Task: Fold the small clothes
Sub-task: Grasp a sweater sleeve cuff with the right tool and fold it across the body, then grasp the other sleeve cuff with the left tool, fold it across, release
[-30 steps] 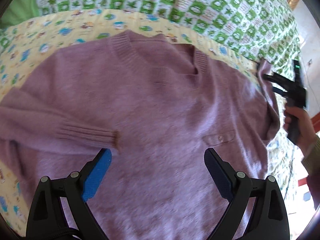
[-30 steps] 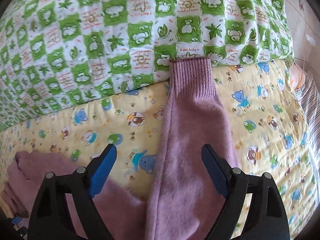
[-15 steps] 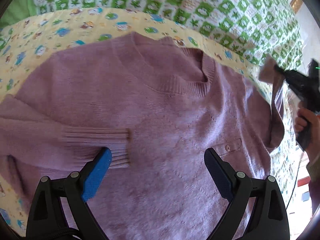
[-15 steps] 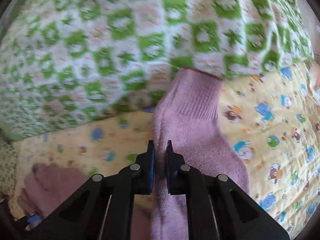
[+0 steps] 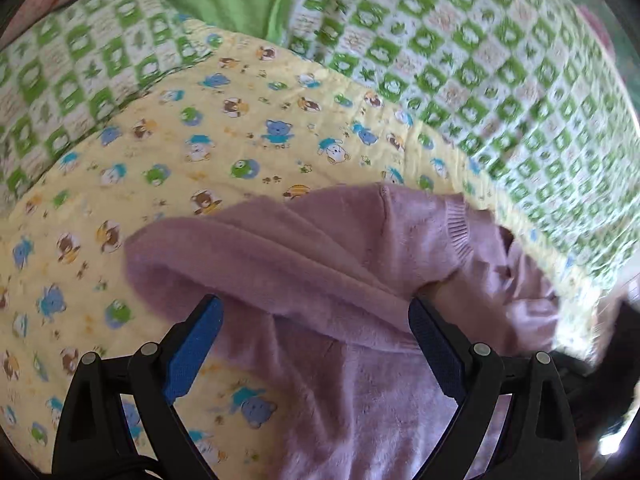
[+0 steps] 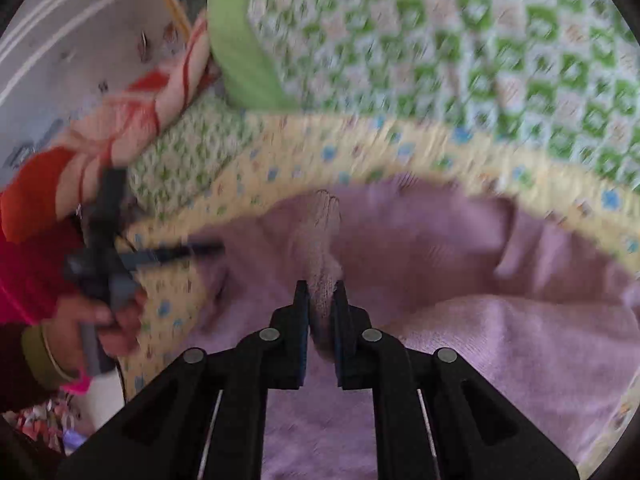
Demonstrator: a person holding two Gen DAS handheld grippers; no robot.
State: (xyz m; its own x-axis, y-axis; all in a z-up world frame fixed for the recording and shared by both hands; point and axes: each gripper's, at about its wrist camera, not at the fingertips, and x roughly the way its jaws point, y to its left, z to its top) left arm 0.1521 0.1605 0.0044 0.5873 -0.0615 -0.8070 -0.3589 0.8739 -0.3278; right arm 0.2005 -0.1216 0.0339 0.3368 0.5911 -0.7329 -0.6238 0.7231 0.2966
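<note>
Sweater (image 5: 340, 264) on quilt (image 5: 200, 152): right gripper (image 6: 320, 300) clamps its sleeve (image 6: 320, 236) for folding inward; left gripper (image 5: 316, 332) hovers, jaws apart.

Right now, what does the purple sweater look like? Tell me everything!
The purple sweater is soft, fuzzy knit, pale lilac, with ribbed edging at the neck. It lies rumpled on the yellow cartoon-animal blanket, one part folded over its body. The right gripper is shut on its ribbed sleeve cuff, holding it above the body. The left gripper is open over it; whether its fingers touch isn't clear.
</note>
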